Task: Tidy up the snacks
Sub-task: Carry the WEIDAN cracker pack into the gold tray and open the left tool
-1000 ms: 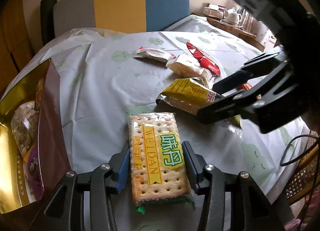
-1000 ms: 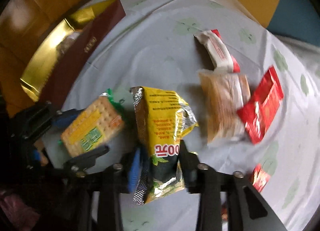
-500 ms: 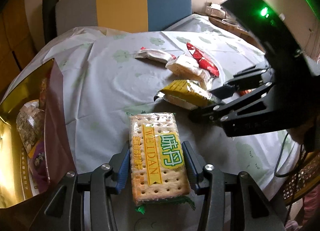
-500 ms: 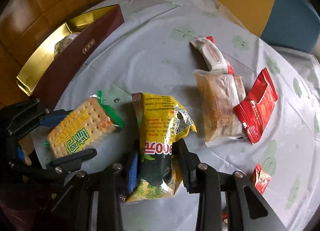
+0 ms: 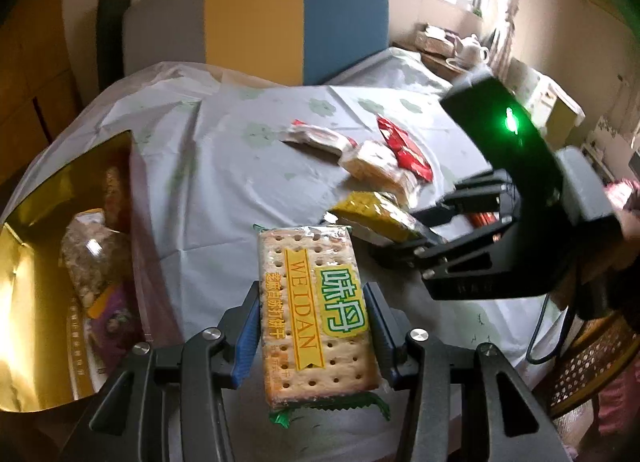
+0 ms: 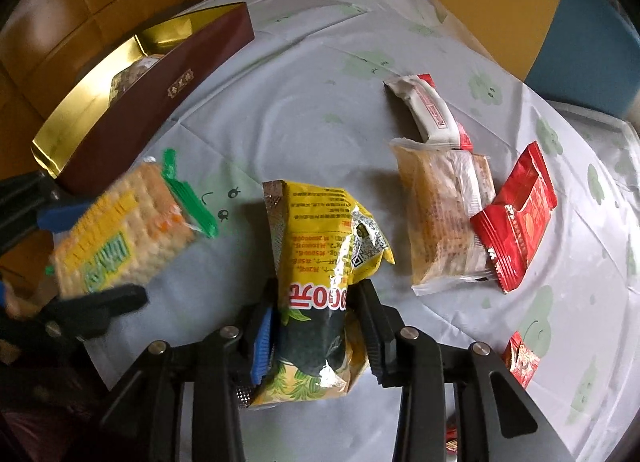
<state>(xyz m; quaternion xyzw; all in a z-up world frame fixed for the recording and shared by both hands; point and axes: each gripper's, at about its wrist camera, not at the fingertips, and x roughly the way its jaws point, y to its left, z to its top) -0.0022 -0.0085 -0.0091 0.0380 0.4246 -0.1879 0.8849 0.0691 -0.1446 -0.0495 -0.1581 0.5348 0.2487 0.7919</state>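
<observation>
Two snacks are being carried at once, one in each tool. Nearest the left wrist camera, the left gripper (image 5: 312,330) is clamping the cracker pack (image 5: 314,310) across its width, the pack looking lifted clear of the tablecloth (image 5: 224,165). In the right wrist view, the right gripper (image 6: 316,322) is pinching the yellow packet (image 6: 320,262) at its lower end, the rest of the packet jutting forward over the cloth; whether its far end is touching the table cannot be told.

Just beside the left tool, at the table's left edge, the gold-lined box (image 6: 132,113) is sitting open with at least one bagged snack (image 5: 94,258) and another wrapper already inside, so some sorting appears done.

Further out, four loose items are lying on the cloth: a clear-wrapped pastry (image 6: 444,213), a red packet (image 6: 516,217) touching its right side, a white-and-red bar (image 6: 432,109) just beyond it, and a small red sachet (image 6: 520,358) near the right gripper's side. Beyond them, a chair back (image 5: 256,29) in grey, yellow and blue is standing behind the table.

Judging by this, the task is roughly midway: both held packs need dropping into the box, then the four remaining pieces.
</observation>
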